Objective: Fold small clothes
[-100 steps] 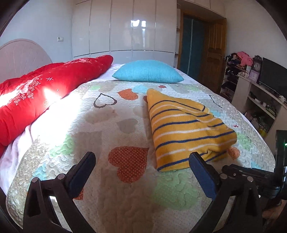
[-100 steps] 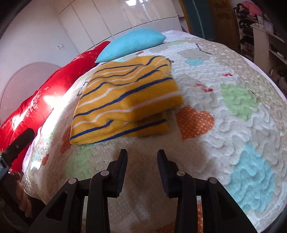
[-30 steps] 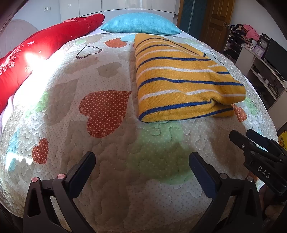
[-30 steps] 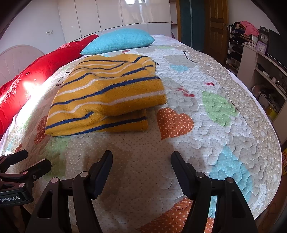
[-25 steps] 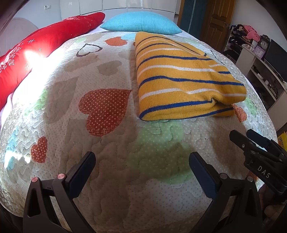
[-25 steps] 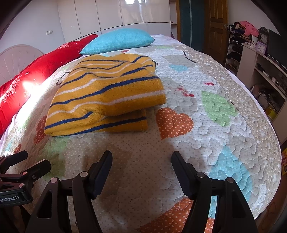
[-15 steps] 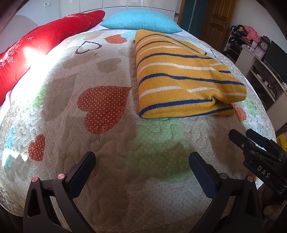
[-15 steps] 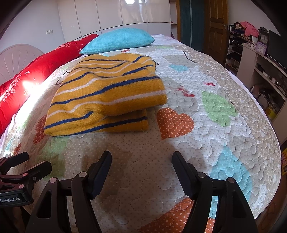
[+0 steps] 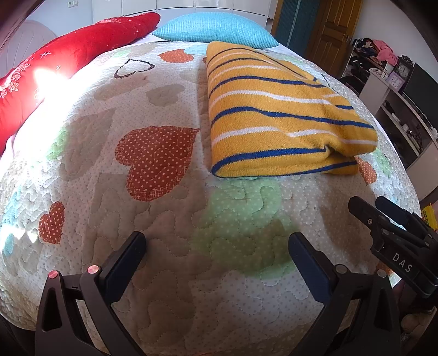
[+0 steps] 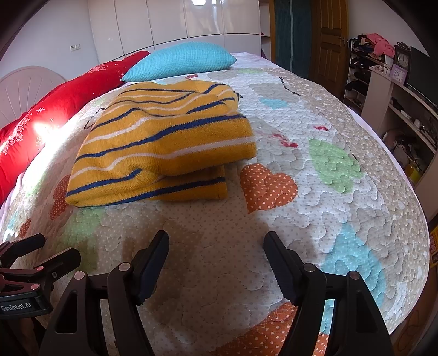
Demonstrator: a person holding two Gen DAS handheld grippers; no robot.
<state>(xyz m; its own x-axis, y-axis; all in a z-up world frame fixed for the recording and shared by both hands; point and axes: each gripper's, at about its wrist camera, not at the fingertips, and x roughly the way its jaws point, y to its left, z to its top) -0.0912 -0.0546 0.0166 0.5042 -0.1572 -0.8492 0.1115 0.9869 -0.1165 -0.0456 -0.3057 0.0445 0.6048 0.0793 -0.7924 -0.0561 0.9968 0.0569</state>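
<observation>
A yellow knit garment with blue and white stripes (image 9: 276, 115) lies folded in layers on the heart-patterned quilt (image 9: 164, 219); it also shows in the right wrist view (image 10: 161, 142). My left gripper (image 9: 216, 246) is open and empty, hovering over the quilt in front of the garment's near edge. My right gripper (image 10: 216, 243) is open and empty, hovering over the quilt in front of the garment's near right corner. The right gripper shows at the right edge of the left wrist view (image 9: 388, 227), and the left gripper shows at the lower left of the right wrist view (image 10: 35, 263).
A long red pillow (image 9: 68, 54) lies along the bed's left side and a blue pillow (image 9: 216, 30) at the far end. White wardrobes (image 10: 175, 22), a wooden door (image 10: 328, 38) and cluttered shelves (image 10: 399, 90) stand beyond the bed's right edge.
Both grippers have stayed open over the near quilt with only slight drift. The right gripper opened wider since the earliest frame. The garment has not moved.
</observation>
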